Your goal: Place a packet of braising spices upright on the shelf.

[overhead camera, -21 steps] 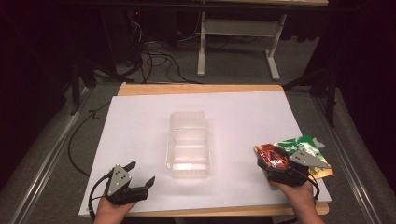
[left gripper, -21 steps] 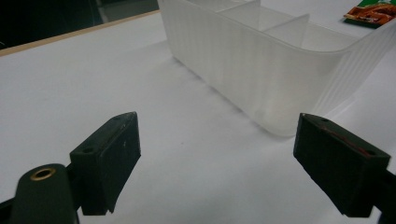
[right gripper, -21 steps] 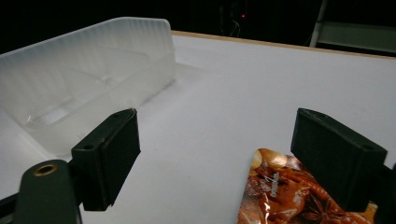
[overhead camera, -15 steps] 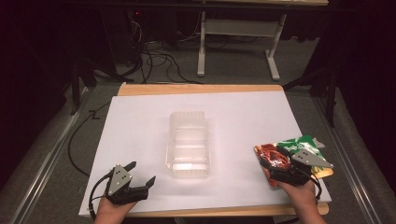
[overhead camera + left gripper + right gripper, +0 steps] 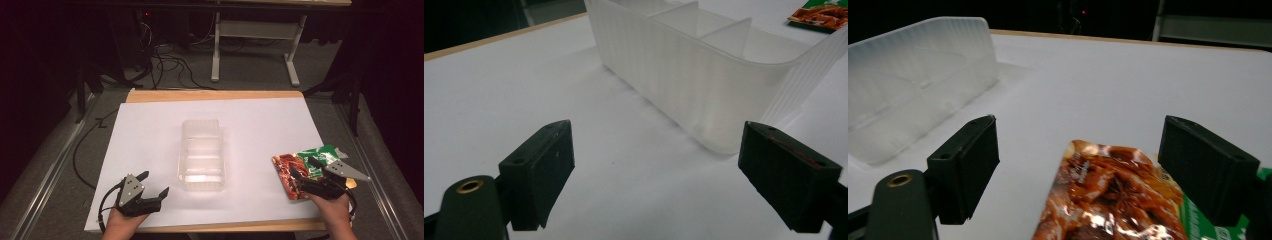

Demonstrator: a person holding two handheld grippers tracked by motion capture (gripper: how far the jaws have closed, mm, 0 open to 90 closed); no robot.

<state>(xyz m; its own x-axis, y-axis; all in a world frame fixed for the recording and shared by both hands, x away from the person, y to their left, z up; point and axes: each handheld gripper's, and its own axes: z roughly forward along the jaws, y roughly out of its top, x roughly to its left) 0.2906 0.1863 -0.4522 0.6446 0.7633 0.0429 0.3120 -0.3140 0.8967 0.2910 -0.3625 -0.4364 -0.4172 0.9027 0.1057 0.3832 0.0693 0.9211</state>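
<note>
The right gripper (image 5: 303,172), jaws spread wide, is hovering over the glossy red-and-green foil snack packet (image 5: 300,169) lying right of the clear ribbed plastic divided bin (image 5: 201,155); likely a pickup (needing descent, then closing). The left gripper (image 5: 152,184) is idling near the bin, jaws apart.

Two hands come in from the near edge of the table. The left hand (image 5: 121,225) holds the left gripper (image 5: 152,186) low over the near left corner, angled toward the table's middle, its grey plate on top and its cable looping out to the left. Its jaws stand wide apart with nothing between them. The right hand (image 5: 334,212) holds the right gripper (image 5: 301,167) near the near right corner, pointing up and left, grey plate tilted toward the right edge. Its jaws are also spread wide, closed on nothing.
</note>
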